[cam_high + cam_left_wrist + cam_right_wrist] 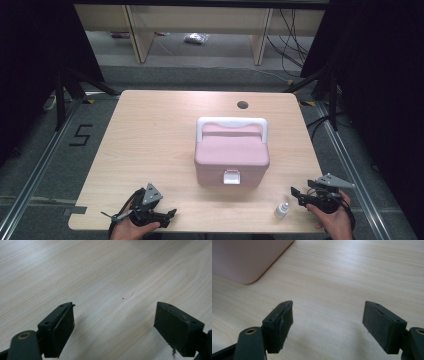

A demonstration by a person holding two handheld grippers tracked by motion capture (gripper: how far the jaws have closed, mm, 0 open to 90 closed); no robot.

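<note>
A pink box [232, 159] with a white handle and a white front latch stands shut in the middle of the wooden table [150, 145]. A small white bottle [282, 209] stands upright near the front edge, right of the box. My left gripper [170, 216] lies at the front left in a hand, open, with bare wood between its jaws [115, 322]. My right gripper [297, 195] sits at the front right in the other hand, just right of the bottle, open and empty [328, 320]. A corner of the pink box [244, 260] lies ahead of it.
A round cable hole [242, 105] sits near the table's far edge. Black curtains and stand legs flank both sides. Wooden shelving and loose cables lie on the floor beyond the table.
</note>
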